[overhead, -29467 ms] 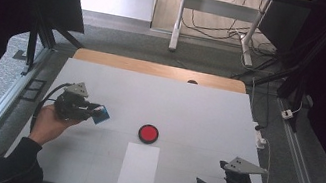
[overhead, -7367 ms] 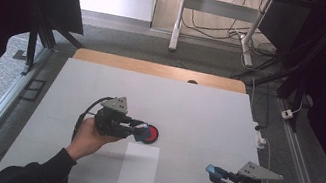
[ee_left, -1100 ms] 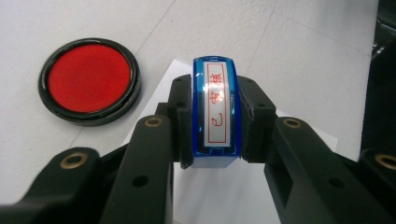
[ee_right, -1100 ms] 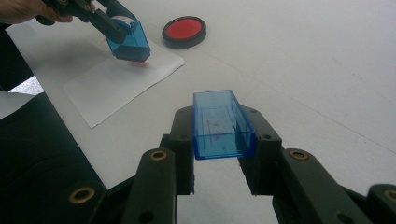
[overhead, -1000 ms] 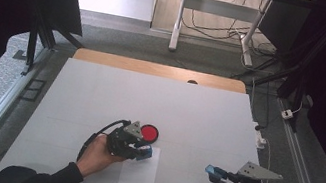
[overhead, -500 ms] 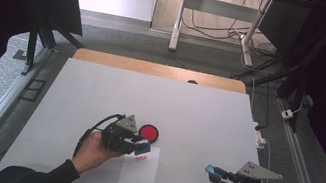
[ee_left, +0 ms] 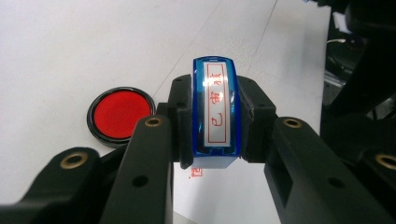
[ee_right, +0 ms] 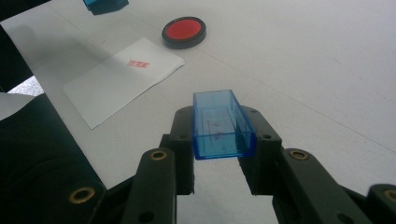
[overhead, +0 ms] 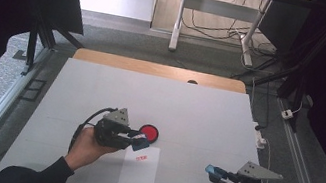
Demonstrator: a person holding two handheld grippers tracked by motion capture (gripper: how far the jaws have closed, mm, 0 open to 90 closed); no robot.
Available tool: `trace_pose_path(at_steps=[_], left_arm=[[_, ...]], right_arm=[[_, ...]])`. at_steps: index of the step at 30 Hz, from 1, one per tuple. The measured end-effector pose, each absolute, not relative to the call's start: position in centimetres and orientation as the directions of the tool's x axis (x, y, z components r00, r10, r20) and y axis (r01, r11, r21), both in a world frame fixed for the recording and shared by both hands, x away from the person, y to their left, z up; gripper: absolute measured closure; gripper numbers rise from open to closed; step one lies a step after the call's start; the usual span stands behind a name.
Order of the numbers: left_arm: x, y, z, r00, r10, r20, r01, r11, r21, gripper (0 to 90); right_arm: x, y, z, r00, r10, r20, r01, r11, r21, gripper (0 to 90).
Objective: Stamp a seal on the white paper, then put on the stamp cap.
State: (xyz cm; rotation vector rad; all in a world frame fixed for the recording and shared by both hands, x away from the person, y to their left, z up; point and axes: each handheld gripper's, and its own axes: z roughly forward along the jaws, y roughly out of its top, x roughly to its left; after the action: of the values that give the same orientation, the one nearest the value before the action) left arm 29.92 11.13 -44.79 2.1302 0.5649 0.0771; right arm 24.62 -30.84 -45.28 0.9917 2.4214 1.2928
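Observation:
My left gripper [overhead: 139, 143] is shut on a blue stamp [ee_left: 214, 114] whose label carries red characters. It hovers over the top edge of a white paper sheet [overhead: 139, 168], just left of a round red ink pad [overhead: 149, 131]. The sheet bears a small red imprint [ee_right: 138, 64], also seen under the stamp as an imprint [ee_left: 196, 172]. My right gripper [overhead: 212, 171] holds still near the table's front right, shut on a clear blue stamp cap [ee_right: 219, 123] whose open end faces away.
The white table [overhead: 198, 108] has a wooden strip [overhead: 155, 68] along its far edge. Metal rails run down both sides. A table frame with cables [overhead: 213, 24] stands on the floor beyond. A small white plug [overhead: 260, 139] lies at the right edge.
The left gripper has lifted the blue stamp off the paper and drawn it back toward the ink pad, uncovering a red imprint. The right gripper has not moved.

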Motion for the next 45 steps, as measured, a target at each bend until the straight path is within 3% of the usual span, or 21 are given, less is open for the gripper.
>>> trace_pose_path(at_steps=[22,45], left_arm=[[29.9,12.6,-43.9,0.910,0.380,-0.166,0.338,-0.448,0.828,70.0],[30.1,12.8,-43.9,0.947,0.289,-0.141,0.267,-0.462,0.846,70.1]], right_arm=[[25.0,-30.1,-44.9,-0.766,0.633,0.114,0.445,0.393,0.804,68.6],[27.5,-24.0,-44.9,-0.905,0.392,0.164,0.353,0.479,0.804,68.6]])
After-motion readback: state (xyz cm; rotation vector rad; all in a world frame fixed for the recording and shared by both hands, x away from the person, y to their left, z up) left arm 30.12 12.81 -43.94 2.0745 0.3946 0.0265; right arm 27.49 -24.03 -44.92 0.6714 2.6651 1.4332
